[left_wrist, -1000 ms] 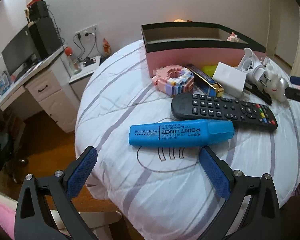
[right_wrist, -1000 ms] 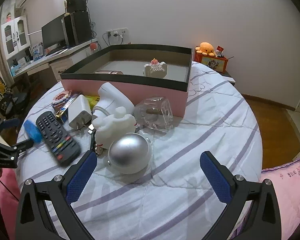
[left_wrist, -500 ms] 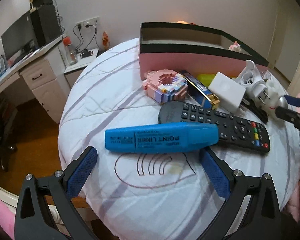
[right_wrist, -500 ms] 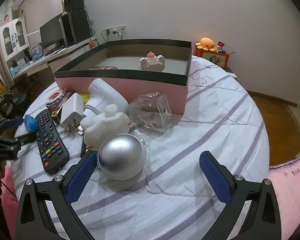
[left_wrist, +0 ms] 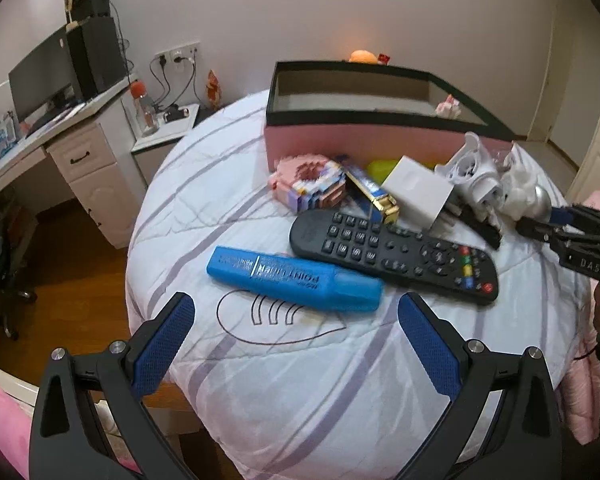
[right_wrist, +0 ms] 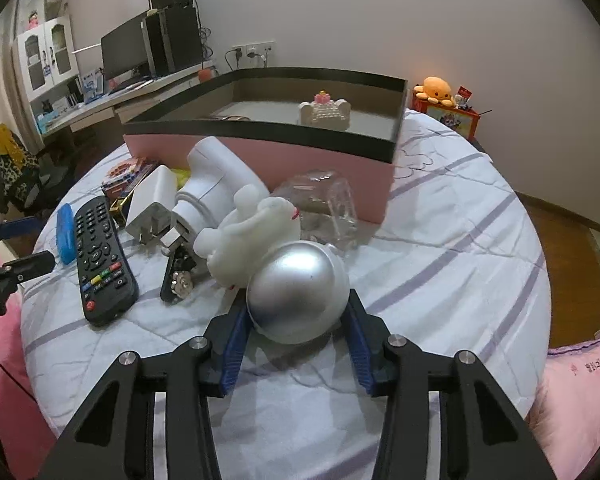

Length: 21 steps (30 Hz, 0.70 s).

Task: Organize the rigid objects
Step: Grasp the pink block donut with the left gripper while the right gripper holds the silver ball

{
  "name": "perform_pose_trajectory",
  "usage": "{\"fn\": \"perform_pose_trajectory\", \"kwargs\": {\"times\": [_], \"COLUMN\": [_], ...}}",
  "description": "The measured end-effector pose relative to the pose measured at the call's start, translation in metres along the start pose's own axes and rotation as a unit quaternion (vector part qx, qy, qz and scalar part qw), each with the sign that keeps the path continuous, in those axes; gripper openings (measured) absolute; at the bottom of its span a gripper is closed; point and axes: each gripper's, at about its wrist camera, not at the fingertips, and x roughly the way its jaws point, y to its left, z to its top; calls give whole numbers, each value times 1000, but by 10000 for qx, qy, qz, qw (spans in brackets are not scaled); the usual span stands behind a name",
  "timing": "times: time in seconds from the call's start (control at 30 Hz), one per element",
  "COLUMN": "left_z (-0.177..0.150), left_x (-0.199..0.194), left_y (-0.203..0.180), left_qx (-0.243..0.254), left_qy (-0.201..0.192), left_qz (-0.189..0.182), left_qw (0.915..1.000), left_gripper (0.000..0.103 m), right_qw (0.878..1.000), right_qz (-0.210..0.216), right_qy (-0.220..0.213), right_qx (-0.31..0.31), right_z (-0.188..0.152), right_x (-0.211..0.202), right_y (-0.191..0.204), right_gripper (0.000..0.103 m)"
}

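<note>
Silver and round, the ball [right_wrist: 298,290] sits near the front edge of the worktop [right_wrist: 440,264], which is round and covered with a white cloth striped in purple. The right tongs [right_wrist: 298,320] have just been closing, and their blue pads now press on both sides of the ball. A white rabbit figure [right_wrist: 252,236] touches the ball from behind, with a clear plastic piece [right_wrist: 324,208] just beside it against the pink box [right_wrist: 332,168]. The box stands toward the back edge; a small white brick model [right_wrist: 325,113] lies inside it, near its right wall. To the right of the ball the cloth is bare out to the right edge.

On the left half the things lie close together. A black remote [left_wrist: 392,254] lies slantwise, a blue marker [left_wrist: 296,278] just in front of it and touching it near its left end. Behind the remote are a pink brick model [left_wrist: 310,188], a blue and gold bar [left_wrist: 374,194], a white plug [left_wrist: 418,192] and a white handheld device [left_wrist: 474,170], all crowded against the front wall of the box. The left tongs [left_wrist: 296,344] hover with their jaws wide apart and nothing between them, just in front of the marker, above the front left edge, where a patch of bare cloth with a drawn outline lies. Beyond that edge is wooden floor [left_wrist: 60,280].
</note>
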Motion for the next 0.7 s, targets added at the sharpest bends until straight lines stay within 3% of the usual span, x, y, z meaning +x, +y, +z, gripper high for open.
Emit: {"fn": "perform_pose_trajectory", "kwargs": {"times": [0.27,0.53,0.7], "left_z": [34,68,79], "left_x": [13,65,82], "left_y": [-6,-2,6], "left_qx": [-156,-299,-537], "left_qy": [-74,333,386], "left_qz": [145,487,579], "left_qw": [9997,9978,9961], "left_gripper": [103,103,103], "right_qw": [9998,9997,9996], "right_qz": [38,143,270], "right_qy": [-123,-158,-80], "right_qx": [120,119,32], "right_z": [1,10,14], "right_x": [-8,-8,-9], "right_y": [-14,-28,-28], "right_gripper": [46,46,46]}}
